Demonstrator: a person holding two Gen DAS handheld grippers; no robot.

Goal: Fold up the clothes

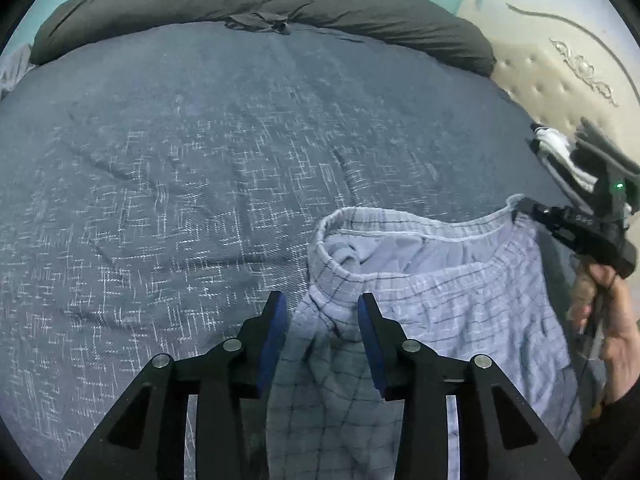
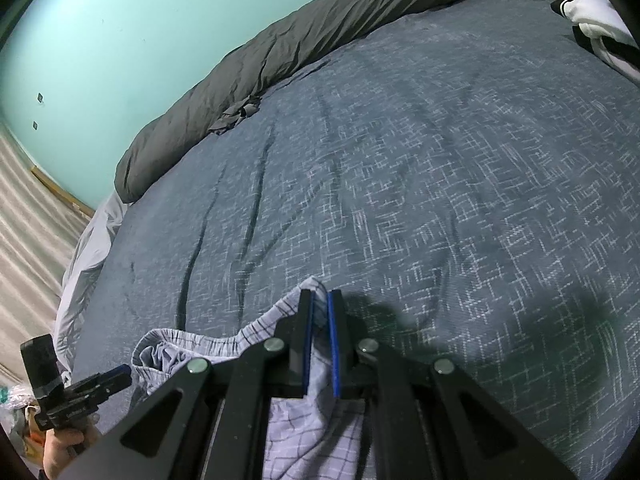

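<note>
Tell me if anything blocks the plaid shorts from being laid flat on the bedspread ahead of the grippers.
Nothing visible does. The blue patterned bedspread ahead of the plaid shorts is bare. The rolled grey duvet lies along the far edge and a black-and-white garment sits at the far right corner, both away from it.

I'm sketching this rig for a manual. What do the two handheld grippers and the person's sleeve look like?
Each gripper, left and right, has black angular fingers with blue pads and round silver pins. The right gripper's body carries a green light and a thin cable. The sleeve is dark.
</note>
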